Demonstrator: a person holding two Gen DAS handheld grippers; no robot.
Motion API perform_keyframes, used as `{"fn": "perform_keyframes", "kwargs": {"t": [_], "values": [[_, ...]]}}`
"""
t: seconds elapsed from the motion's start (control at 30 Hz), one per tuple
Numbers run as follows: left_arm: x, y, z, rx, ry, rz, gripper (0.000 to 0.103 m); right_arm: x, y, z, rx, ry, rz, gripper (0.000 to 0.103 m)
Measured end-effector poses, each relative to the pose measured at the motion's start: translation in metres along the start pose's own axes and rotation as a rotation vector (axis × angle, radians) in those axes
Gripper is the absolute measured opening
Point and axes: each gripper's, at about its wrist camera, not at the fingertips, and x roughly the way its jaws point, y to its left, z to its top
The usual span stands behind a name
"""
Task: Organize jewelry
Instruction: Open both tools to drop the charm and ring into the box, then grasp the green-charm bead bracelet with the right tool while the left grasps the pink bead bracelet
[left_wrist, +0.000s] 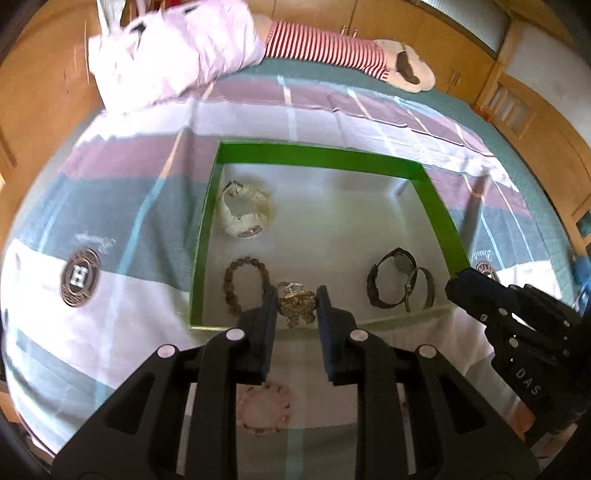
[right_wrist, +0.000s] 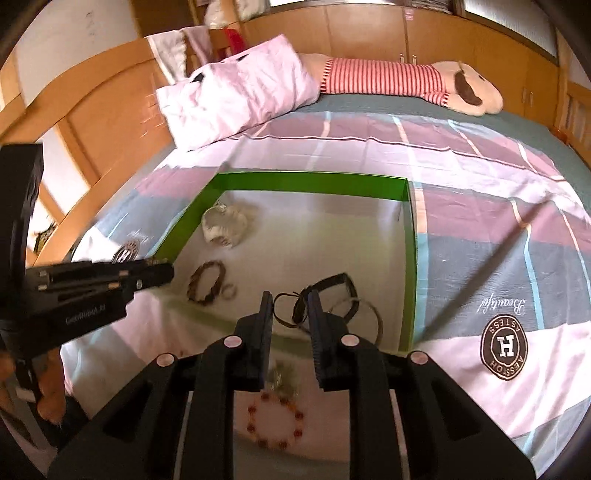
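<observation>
Two claws over a green box (left_wrist: 317, 157) on a bed (left_wrist: 110, 206): left claw (left_wrist: 297, 295) grips a gold ornament (left_wrist: 297, 310); right claw (right_wrist: 288, 299), jaws narrow, grip unclear.

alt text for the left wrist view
The left gripper holds a gold brooch-like ornament above a green-rimmed tray on a striped bed. The tray holds a white watch, a brown bead bracelet and a dark watch.
</observation>
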Motion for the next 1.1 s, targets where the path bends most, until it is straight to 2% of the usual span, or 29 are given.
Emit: {"fn": "perform_keyframes", "kwargs": {"t": [0.2, 0.23, 0.27, 0.3, 0.33, 0.4, 0.47, 0.53, 0.6, 0.7, 0.87, 1.1], "values": [[0.03, 0.015, 0.016, -0.054, 0.015, 0.053, 0.021, 0.03, -0.016, -0.002, 0.049, 0.029, -0.05, 0.019], [0.031, 0.017, 0.016, -0.063, 0.016, 0.06, 0.027, 0.032, -0.018, -0.003, 0.053, 0.034, -0.057, 0.024], [0.033, 0.018, 0.016, -0.076, 0.014, 0.064, 0.037, 0.034, -0.019, -0.004, 0.058, 0.044, -0.069, 0.039], [0.034, 0.021, 0.017, -0.096, 0.014, 0.069, 0.054, 0.032, -0.019, -0.007, 0.062, 0.044, -0.071, 0.046], [0.033, 0.022, 0.016, -0.109, 0.009, 0.073, 0.059, 0.029, -0.018, -0.009, 0.069, 0.036, -0.062, 0.052], [0.026, 0.021, 0.015, -0.102, 0.003, 0.066, 0.061, 0.021, -0.01, -0.012, 0.058, 0.04, -0.015, 0.052], [0.017, 0.019, 0.013, -0.086, 0.0, 0.053, 0.067, 0.013, 0.003, -0.019, 0.012, 0.053, 0.032, 0.052], [0.005, 0.017, 0.006, -0.08, -0.012, 0.04, 0.079, 0.011, 0.018, -0.026, -0.044, 0.071, 0.067, 0.052], [-0.003, 0.017, -0.003, -0.078, -0.002, 0.016, 0.083, 0.018, 0.036, -0.036, -0.129, 0.122, 0.079, 0.052], [-0.006, 0.015, -0.014, -0.068, 0.031, -0.014, 0.087, 0.04, 0.05, -0.05, -0.216, 0.192, 0.006, 0.052], [0.004, 0.011, -0.019, -0.028, 0.077, 0.055, 0.089, 0.078, 0.043, -0.061, -0.171, 0.28, -0.048, 0.052], [0.01, 0.025, -0.021, -0.075, 0.123, 0.044, 0.09, 0.086, 0.036, -0.061, -0.139, 0.282, -0.049, 0.05]]}}
